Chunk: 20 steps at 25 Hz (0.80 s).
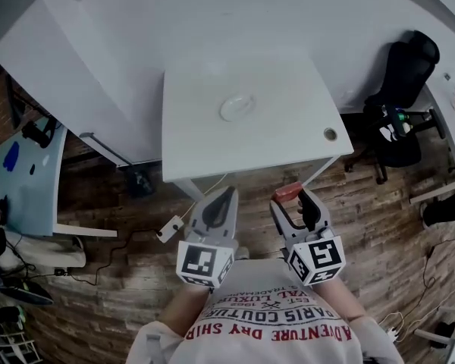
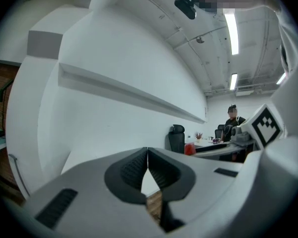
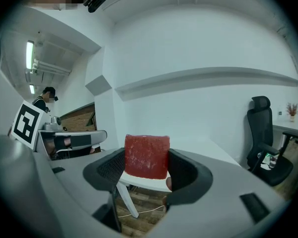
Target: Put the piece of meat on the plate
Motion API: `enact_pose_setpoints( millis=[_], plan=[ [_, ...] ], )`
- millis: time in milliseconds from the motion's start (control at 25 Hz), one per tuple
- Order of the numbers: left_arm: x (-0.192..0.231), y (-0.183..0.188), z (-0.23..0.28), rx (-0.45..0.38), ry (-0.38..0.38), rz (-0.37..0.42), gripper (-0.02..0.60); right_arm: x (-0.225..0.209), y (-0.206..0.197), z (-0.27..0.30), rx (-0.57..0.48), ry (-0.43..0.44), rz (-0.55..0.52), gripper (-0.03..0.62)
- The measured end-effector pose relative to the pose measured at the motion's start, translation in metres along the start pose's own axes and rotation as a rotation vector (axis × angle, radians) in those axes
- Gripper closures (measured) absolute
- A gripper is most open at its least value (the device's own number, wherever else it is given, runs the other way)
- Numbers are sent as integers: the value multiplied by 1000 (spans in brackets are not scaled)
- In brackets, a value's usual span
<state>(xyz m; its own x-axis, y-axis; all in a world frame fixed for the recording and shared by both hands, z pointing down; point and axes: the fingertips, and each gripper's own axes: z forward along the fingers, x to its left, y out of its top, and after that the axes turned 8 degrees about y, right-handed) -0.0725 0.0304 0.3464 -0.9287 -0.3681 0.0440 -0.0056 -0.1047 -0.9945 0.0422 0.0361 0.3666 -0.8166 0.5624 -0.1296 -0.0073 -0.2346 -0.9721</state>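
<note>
Meat [image 3: 147, 156] is in the right gripper [image 1: 292, 205] — a red block, pinched from both sides by the two jaws. Its top pokes up above them. In the head view it shows as a small red bit at the tip of that gripper.

The left gripper [image 1: 218, 207] holds nothing. Its jaws are pressed together, with no gap at the tips.

The plate [image 1: 223, 111] is white and round. It sits near the middle of the white table [image 1: 288, 139], and nothing is on it. Both grippers hang over the wood floor [image 1: 379, 226], short of the table's near edge. So the meat is not over the table yet.

The plate lies ahead of the right gripper and a little to its left, well apart from it. The likely next move is to push the right gripper forward past the table edge, slide it a bit left, and bring it low over the plate. Then the jaws can part and let the meat down. The left gripper is about as near the plate, but it has no job here.
</note>
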Motion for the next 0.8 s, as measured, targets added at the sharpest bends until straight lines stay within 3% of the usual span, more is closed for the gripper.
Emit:
enact_pose_setpoints(
  millis=[320,800],
  plan=[
    [32,-14,54,41,11,-45,574,-25,1,60,61,38,-2,318],
    [62,-1,184,47,167,-37,574,-133,37,169,61,193,1,318]
  ],
)
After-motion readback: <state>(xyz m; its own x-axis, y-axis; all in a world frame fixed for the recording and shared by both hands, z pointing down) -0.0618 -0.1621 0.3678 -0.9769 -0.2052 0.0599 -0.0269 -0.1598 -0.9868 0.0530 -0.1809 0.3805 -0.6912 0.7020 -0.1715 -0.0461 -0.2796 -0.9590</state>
